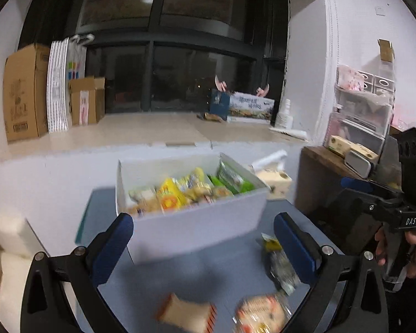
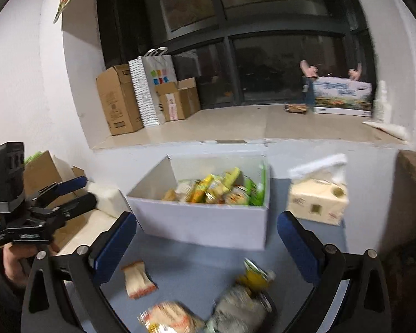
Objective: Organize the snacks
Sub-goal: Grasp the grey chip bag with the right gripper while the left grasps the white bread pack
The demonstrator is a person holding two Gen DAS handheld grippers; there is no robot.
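Note:
A white open box (image 1: 197, 224) (image 2: 208, 222) stands on the blue table and holds several yellow, green and beige snack packs (image 1: 180, 191) (image 2: 219, 188). Three loose packs lie in front of it: a beige cracker pack (image 1: 187, 315) (image 2: 138, 279), an orange-patterned pack (image 1: 260, 315) (image 2: 169, 317), and a clear pack with a yellow top (image 1: 278, 263) (image 2: 244, 299). My left gripper (image 1: 203, 247) is open and empty above the loose packs. My right gripper (image 2: 208, 245) is open and empty, also above them. Each gripper shows in the other's view (image 1: 374, 194) (image 2: 61, 197).
A tissue box (image 2: 317, 198) (image 1: 273, 181) sits right of the white box. A brown wooden shelf (image 1: 327, 172) with storage bins stands at the right. Cardboard boxes (image 1: 25, 91) (image 2: 119, 100) and a paper bag line the window ledge behind. A pale cushion (image 1: 5, 236) lies left.

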